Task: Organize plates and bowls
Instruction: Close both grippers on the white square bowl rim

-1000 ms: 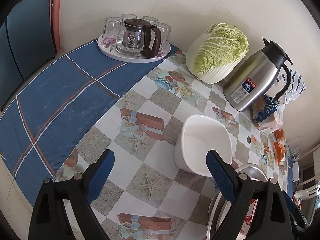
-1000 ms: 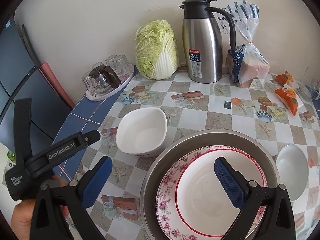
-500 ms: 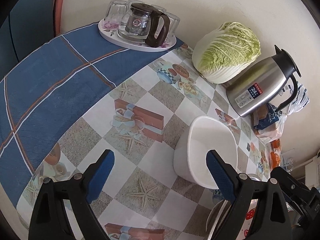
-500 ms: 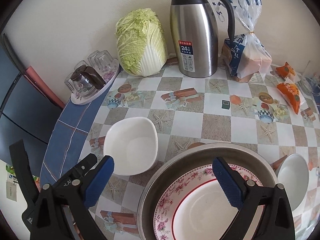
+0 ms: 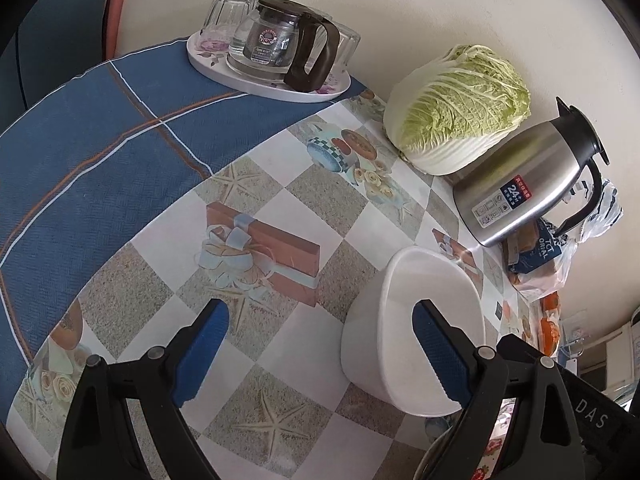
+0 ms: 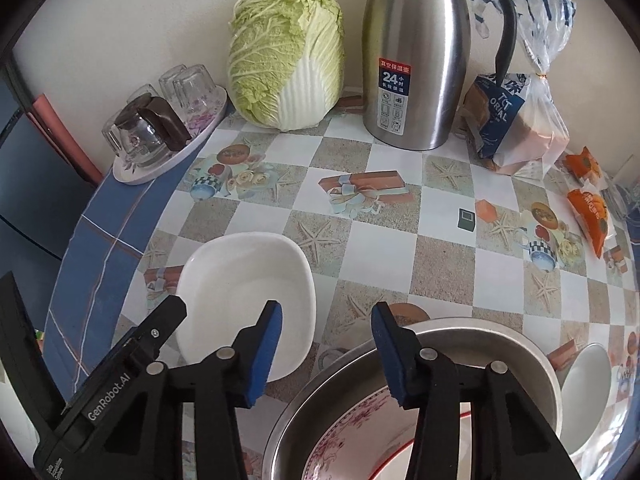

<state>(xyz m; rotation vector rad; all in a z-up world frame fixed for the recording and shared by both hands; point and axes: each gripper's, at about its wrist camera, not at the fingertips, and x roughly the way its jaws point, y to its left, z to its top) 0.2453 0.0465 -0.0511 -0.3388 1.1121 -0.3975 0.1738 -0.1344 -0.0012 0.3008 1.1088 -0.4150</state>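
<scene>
Both grippers look the same. The left gripper (image 5: 316,352) and the right gripper (image 6: 326,354) have black plastic arms, bumpy blue pads and round silver screws. White letters say "GenRobot.AI".

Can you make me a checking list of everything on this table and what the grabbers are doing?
Surface: checkered tablecloth with a blue cloth at one end.
Job's things: square white bowl; metal basin holding a floral plate; small round bowl beside it.
Clutter: cabbage, steel jug, bread bag, orange packets, tray of glasses.
Grippers: left hand-held gripper wide open, one finger over the square bowl; right hand-held gripper has just been closing, nothing between its fingers.
Cables: nothing seen.
Surroundings: plain wall.
</scene>
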